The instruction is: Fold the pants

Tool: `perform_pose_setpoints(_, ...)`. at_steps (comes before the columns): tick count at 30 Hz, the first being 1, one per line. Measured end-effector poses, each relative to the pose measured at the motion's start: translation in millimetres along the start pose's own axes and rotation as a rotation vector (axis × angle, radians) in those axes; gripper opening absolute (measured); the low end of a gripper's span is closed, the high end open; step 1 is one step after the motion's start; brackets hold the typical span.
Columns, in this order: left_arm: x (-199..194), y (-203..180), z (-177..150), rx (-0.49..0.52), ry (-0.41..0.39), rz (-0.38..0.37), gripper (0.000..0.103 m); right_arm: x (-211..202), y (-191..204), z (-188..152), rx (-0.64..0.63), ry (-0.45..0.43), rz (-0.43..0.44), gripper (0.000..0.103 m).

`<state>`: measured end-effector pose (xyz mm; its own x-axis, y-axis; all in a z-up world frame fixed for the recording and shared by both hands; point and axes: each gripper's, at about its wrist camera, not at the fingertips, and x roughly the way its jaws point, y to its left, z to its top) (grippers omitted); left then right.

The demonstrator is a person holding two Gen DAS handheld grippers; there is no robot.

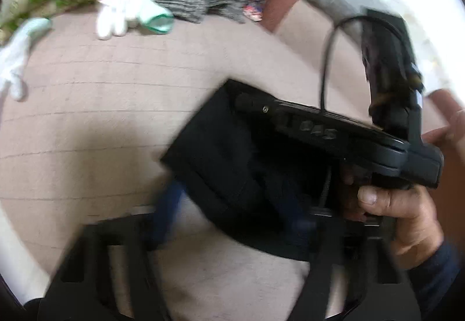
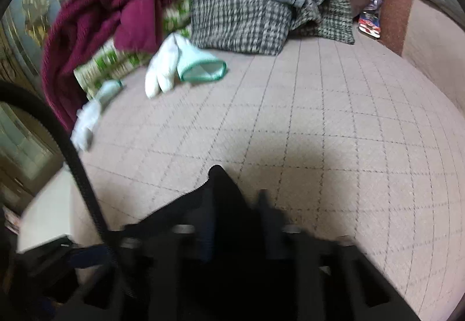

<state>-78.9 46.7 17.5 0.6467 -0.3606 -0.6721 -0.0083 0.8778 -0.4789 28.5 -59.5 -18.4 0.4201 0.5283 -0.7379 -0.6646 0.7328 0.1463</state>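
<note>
Where jaws pinch, dark ribbed pants (image 2: 221, 204), quilted mat (image 2: 319, 117)

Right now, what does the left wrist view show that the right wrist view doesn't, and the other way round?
Only the left wrist view shows the person's hand holding the right hand-held gripper from the side, with a phone mounted on top.

Only the right wrist view shows dark fabric, likely the pants, pinched up between the right hand-held gripper's fingers, plus a white shelf edge at left.

Both show the quilted bed cover, the white glove, the maroon garment and the checked cloth in the pile behind.
</note>
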Motion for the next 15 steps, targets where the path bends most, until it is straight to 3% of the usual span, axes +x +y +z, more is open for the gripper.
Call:
perform_pose_setpoints(3,-25,-20,3,0.064,-0.085,-0.060,0.024,-53,-4,-2,0.034,-0.124,0.041,0.013)
perform_pose_setpoints(9,-74,-109,-8,0.283,-0.188,-0.253,0.024,-185,-36,-36,0.141,-0.382,0.063,0.012)
perform_pose_setpoints(12,-70,-159,-26,0.393,-0.156,-0.342,0.024,-242,-64,-76,0.228,-0.483,0.046,0.012)
perform_pose_setpoints(15,-41,-204,-58,0.484,-0.059,-0.390,0.024,-274,-92,-130,0.312,-0.525,-0.030,0.011)
